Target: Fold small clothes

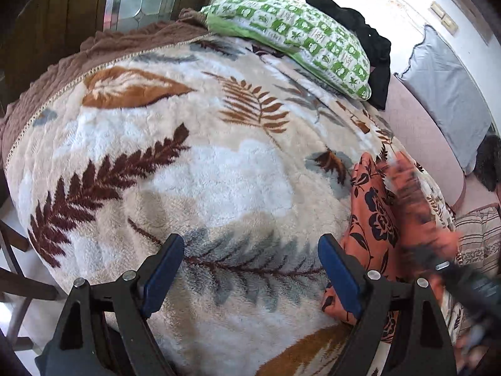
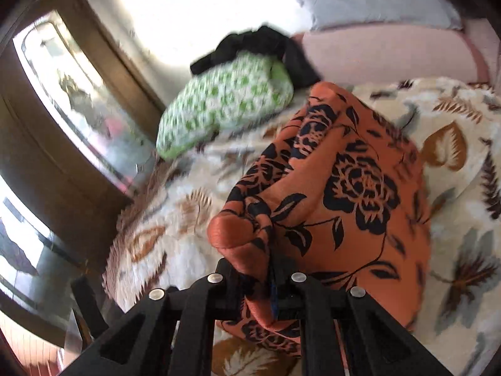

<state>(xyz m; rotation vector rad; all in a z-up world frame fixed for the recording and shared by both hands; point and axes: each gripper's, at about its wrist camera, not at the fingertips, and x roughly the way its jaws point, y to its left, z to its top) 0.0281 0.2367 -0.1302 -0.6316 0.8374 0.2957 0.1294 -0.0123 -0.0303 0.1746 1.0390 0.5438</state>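
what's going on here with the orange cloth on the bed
A person is folding small clothes with a handheld gripper in each hand. The right gripper is shut on a bunched edge of the orange floral garment and holds it above the leaf-print blanket. The left gripper hangs over the blanket with its jaws open and empty, beside the garment. A green patterned pillow and dark clothing lie further back.

One orange flowered cloth point(image 2: 353, 188). One fleece blanket point(image 1: 200, 169) with a leaf print, covering the bed. One green-and-white pillow point(image 1: 297, 34) at the blanket's far edge. One black garment point(image 1: 369, 37) bunched just behind that pillow. One grey pillow point(image 1: 447, 91) at the far right, on the pink sheet point(image 1: 419, 138). One brown cover point(image 1: 59, 72) along the blanket's left edge. Two grippers: left gripper point(image 1: 250, 263), right gripper point(image 2: 272, 285).
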